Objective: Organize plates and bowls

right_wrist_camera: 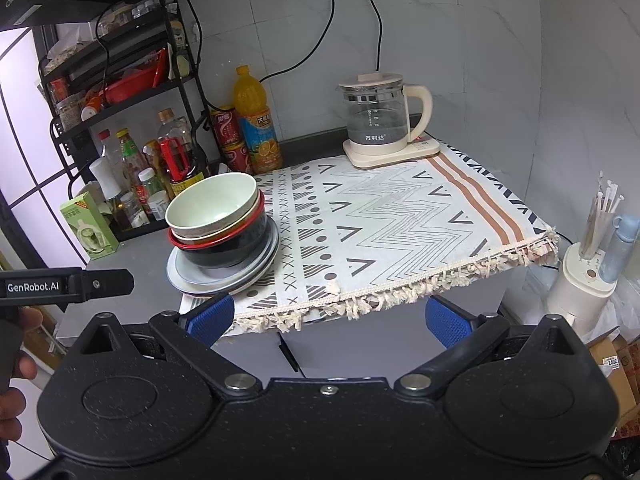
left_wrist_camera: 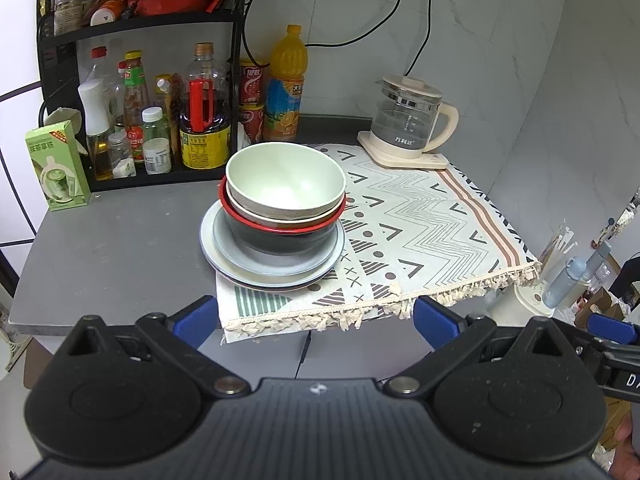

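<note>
A stack of dishes stands at the left edge of a patterned cloth. A pale green bowl sits on top, nested in a beige bowl, which sits in a black bowl with a red rim. Under them lie grey plates. The stack also shows in the right wrist view, with the green bowl and the plates. My left gripper is open and empty, in front of the table edge. My right gripper is open and empty, also in front of the table edge.
A glass kettle on its base stands at the back right of the cloth. A black rack with bottles and jars, an orange juice bottle, red cans and a green carton stand at the back left. A small appliance stands right of the table.
</note>
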Tool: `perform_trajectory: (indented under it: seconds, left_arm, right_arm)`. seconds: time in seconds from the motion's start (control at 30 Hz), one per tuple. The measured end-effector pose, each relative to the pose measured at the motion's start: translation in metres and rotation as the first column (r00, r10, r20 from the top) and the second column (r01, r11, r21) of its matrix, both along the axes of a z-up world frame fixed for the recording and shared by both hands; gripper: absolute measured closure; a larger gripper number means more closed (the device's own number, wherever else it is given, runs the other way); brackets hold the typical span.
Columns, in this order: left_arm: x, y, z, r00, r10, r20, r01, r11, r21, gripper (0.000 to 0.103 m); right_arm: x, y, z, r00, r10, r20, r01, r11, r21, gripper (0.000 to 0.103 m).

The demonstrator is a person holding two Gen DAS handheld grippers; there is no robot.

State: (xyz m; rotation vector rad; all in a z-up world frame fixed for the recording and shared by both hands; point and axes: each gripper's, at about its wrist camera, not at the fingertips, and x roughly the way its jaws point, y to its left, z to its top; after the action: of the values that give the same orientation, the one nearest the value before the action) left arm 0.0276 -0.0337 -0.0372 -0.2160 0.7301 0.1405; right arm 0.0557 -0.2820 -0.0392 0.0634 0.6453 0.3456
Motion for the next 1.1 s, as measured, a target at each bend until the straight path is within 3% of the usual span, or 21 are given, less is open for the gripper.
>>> perform_trajectory:
  seconds: [1.1]
  left_arm:
    - [0.033,-0.007,-0.014,0.999,-0.031,-0.043,0.032,0.999,0.023,0.001]
  right_arm:
    - [0.036,-0.009,-0.014,0.998,-0.029,-0.055,0.028,0.999,-0.026,0.000]
